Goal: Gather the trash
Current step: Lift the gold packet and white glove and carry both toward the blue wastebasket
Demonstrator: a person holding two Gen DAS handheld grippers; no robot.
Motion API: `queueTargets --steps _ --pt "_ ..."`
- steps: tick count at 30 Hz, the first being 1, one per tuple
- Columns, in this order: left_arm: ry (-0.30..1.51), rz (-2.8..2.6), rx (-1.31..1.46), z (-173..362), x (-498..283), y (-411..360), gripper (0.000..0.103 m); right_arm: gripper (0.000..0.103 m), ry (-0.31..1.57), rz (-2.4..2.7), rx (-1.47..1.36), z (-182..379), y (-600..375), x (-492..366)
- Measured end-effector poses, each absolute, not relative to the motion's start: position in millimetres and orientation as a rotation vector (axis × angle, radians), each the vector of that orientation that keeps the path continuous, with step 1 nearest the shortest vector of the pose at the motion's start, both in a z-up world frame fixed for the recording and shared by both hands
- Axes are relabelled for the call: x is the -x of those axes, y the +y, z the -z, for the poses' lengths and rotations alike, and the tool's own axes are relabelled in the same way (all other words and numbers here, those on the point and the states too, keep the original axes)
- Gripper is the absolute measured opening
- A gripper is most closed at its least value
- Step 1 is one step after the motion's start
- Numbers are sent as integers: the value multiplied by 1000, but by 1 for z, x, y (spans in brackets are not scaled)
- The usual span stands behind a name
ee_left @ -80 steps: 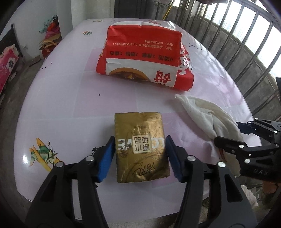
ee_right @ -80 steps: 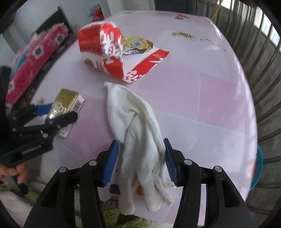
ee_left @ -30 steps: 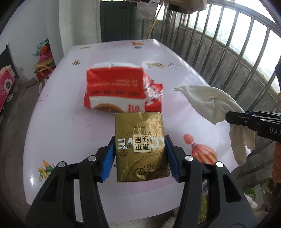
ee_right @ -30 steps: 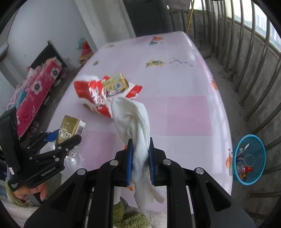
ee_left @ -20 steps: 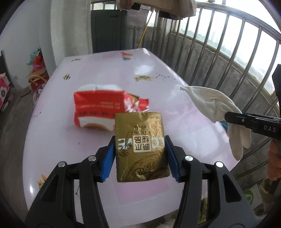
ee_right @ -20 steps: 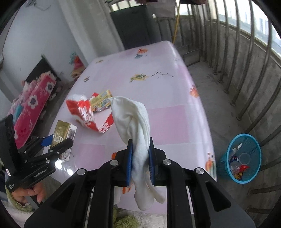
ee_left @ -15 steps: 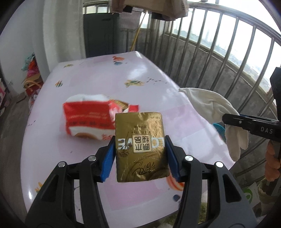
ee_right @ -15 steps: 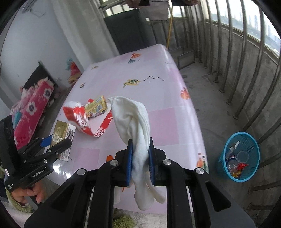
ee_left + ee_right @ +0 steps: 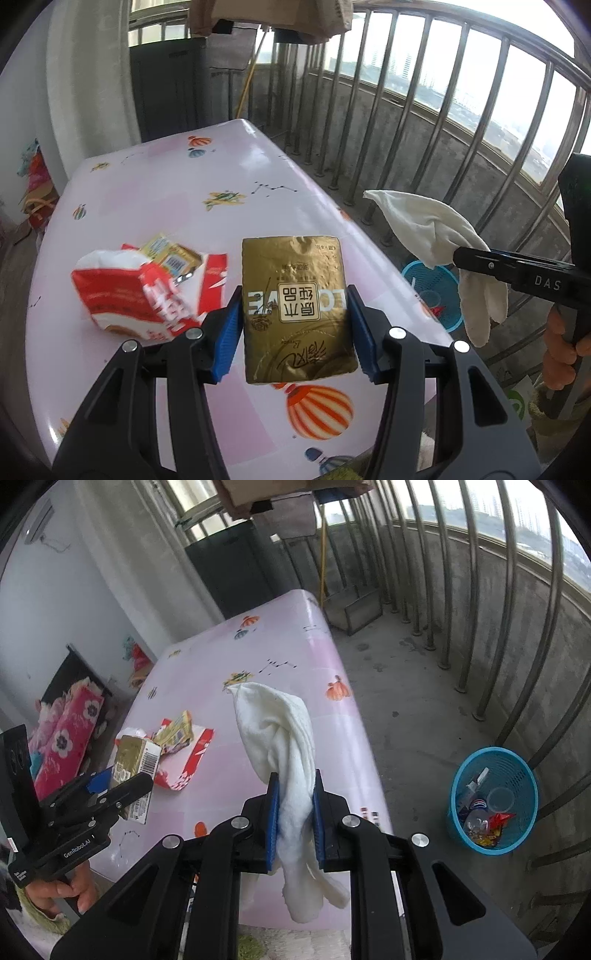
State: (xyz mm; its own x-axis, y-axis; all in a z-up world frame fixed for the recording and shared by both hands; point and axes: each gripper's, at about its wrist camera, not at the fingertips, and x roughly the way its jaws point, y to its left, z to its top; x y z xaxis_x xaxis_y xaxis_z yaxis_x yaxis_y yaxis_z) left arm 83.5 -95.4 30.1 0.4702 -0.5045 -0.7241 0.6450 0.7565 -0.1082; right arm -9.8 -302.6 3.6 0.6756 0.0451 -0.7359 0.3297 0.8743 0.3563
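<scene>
Above the pink table point(image 9: 110, 192), the left gripper point(image 9: 295, 325) clamps a gold packet point(image 9: 295, 306) and the right gripper point(image 9: 295, 812) pinches a white cloth point(image 9: 280, 731), both mid-carry and next needing a swing over the blue basket point(image 9: 458, 794) before release.

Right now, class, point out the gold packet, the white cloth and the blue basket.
gold packet point(image 9: 295, 306), left wrist view, its printed face
white cloth point(image 9: 284, 734), right wrist view, the twisted folds
blue basket point(image 9: 517, 760), right wrist view, inner mesh wall

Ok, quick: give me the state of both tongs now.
Left tongs: closed on the gold packet.
Right tongs: closed on the white cloth.
</scene>
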Motion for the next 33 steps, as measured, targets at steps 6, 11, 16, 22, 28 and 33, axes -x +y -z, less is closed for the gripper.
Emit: queueTargets --steps 6,11,16,22,28,33 --pt "830 746 -195 -30 -85 -116 50 16 802 187 -531 -2 -318 19" --pt "838 770 -197 -30 -85 -130 50 16 779 208 -553 -3 -329 29" --pt "847 810 -192 -32 -86 -147 50 16 749 246 -579 -4 -345 40" --pt "869 906 -163 -39 -93 -178 50 16 701 330 -621 -5 -372 60" --pt "954 1040 -142 -36 -102 -228 50 16 649 500 -701 3 -413 97" --pt "1089 1137 -151 -15 -105 -290 50 16 623 633 -828 30 -454 131"
